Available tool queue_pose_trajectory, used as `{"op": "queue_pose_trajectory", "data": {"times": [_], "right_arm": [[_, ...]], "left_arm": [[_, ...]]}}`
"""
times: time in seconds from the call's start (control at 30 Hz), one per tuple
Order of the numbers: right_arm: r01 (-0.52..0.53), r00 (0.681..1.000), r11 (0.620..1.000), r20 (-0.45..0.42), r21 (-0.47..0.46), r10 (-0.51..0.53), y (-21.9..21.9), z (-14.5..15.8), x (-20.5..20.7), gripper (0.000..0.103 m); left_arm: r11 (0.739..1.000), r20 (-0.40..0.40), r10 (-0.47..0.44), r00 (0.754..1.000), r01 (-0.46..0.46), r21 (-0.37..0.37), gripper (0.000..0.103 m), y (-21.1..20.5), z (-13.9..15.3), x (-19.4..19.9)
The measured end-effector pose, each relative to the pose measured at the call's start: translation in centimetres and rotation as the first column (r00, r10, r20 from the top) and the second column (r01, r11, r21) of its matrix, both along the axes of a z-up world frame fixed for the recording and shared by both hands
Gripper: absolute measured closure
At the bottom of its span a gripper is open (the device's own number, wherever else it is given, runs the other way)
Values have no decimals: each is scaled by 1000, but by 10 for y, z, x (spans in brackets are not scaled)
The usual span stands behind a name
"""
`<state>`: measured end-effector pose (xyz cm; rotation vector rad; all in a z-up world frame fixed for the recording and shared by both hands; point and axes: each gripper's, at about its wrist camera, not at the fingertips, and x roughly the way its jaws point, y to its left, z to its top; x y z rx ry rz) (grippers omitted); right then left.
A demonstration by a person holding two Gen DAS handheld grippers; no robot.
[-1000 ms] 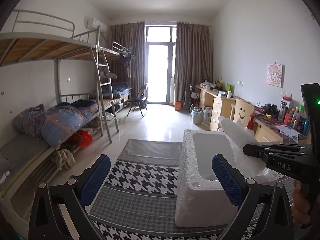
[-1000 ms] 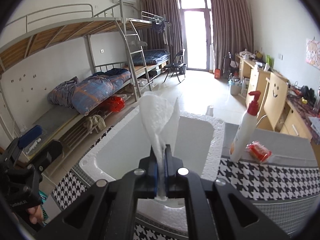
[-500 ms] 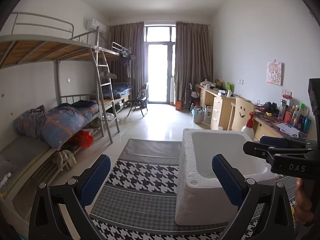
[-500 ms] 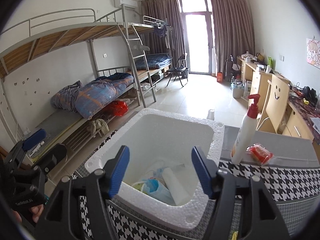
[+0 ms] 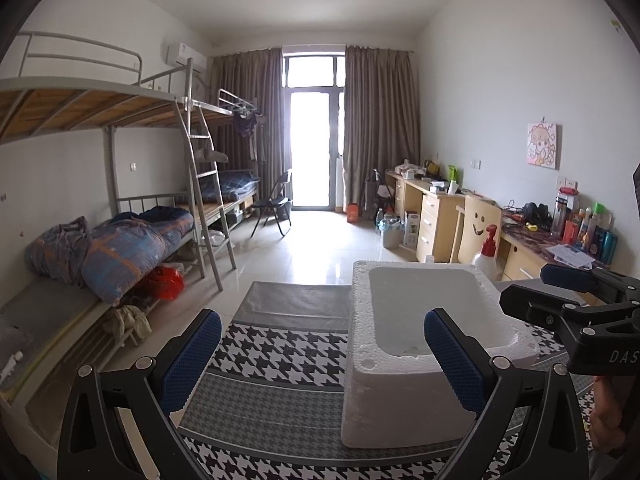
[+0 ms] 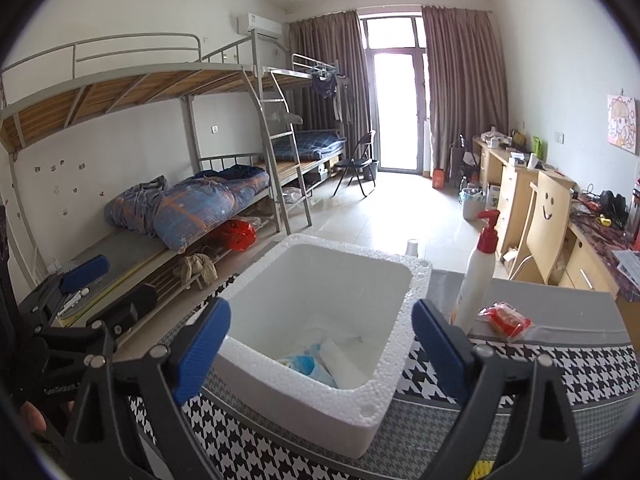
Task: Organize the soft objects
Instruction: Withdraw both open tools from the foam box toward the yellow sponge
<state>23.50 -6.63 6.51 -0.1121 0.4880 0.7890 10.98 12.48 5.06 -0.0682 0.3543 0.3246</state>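
Observation:
A white foam box (image 6: 396,384) stands on the houndstooth-patterned table (image 6: 560,364). Inside it lie a white tissue roll (image 6: 340,364) and a blue-and-white soft packet (image 6: 304,362). My right gripper (image 6: 320,356) is open and empty, just in front of the box's near rim. My left gripper (image 5: 320,360) is open and empty, at the left side of the same box (image 5: 400,392). The right gripper (image 5: 576,312) shows at the right edge of the left wrist view.
A white pump bottle with a red top (image 6: 476,272) and a red packet (image 6: 506,318) sit on the table to the right of the box. Bunk beds (image 6: 192,208) line the left wall, desks (image 6: 516,184) the right.
My right gripper was shut on a white tissue over the box, then opened; the tissue now lies in the box. The right gripper has drawn back. The left gripper has hardly moved.

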Motion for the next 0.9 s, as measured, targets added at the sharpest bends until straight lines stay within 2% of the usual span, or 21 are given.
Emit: {"op": "queue_pose_trajectory", "data": {"times": [0.9], "right_arm": [[62, 998, 997, 11, 49, -62, -40, 1, -16, 9]], "left_arm": [[994, 12, -105, 994, 105, 1, 1, -37, 4, -6]]}}
